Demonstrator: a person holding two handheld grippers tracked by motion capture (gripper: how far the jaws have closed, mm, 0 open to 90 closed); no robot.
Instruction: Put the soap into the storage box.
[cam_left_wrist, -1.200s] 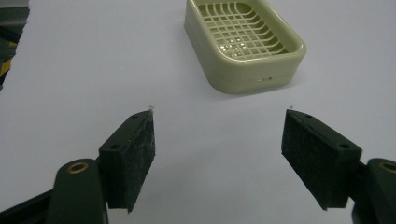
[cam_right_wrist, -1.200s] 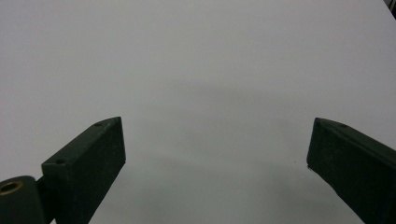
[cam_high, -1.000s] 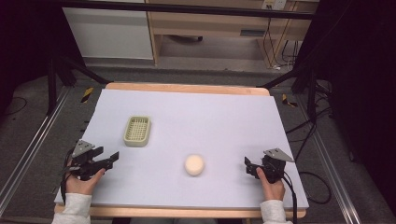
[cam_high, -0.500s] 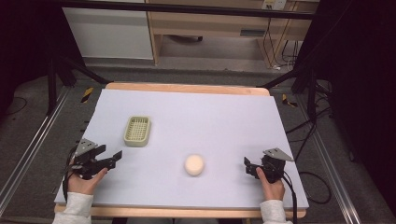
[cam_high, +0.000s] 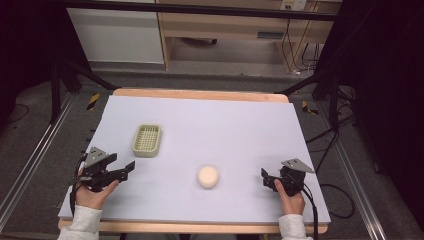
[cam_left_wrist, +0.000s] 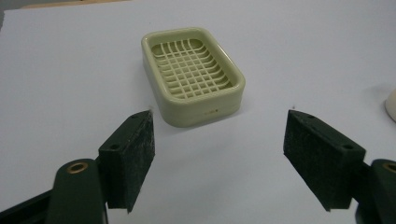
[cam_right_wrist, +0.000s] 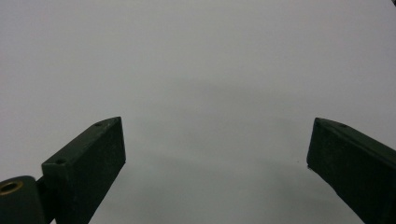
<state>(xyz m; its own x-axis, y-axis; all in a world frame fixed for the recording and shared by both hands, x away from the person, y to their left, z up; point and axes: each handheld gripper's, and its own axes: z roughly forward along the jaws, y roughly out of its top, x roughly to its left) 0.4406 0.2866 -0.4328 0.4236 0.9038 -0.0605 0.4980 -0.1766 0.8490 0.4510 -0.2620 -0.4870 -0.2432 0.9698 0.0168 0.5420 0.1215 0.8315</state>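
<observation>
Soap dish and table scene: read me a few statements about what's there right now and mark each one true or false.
1. The pale green plastic soap dish with a grid insert is empty. True.
2. The round cream-coloured soap bar lies inside the dish. False: it lies on the white table cover, apart from the dish and nearer the person.
3. The left gripper is open with nothing between its jaws. True.
4. The right gripper is shut on the soap bar. False: its jaws stand wide apart over bare table cover.
5. The dish lies nearer the left gripper than the right gripper. True.
</observation>
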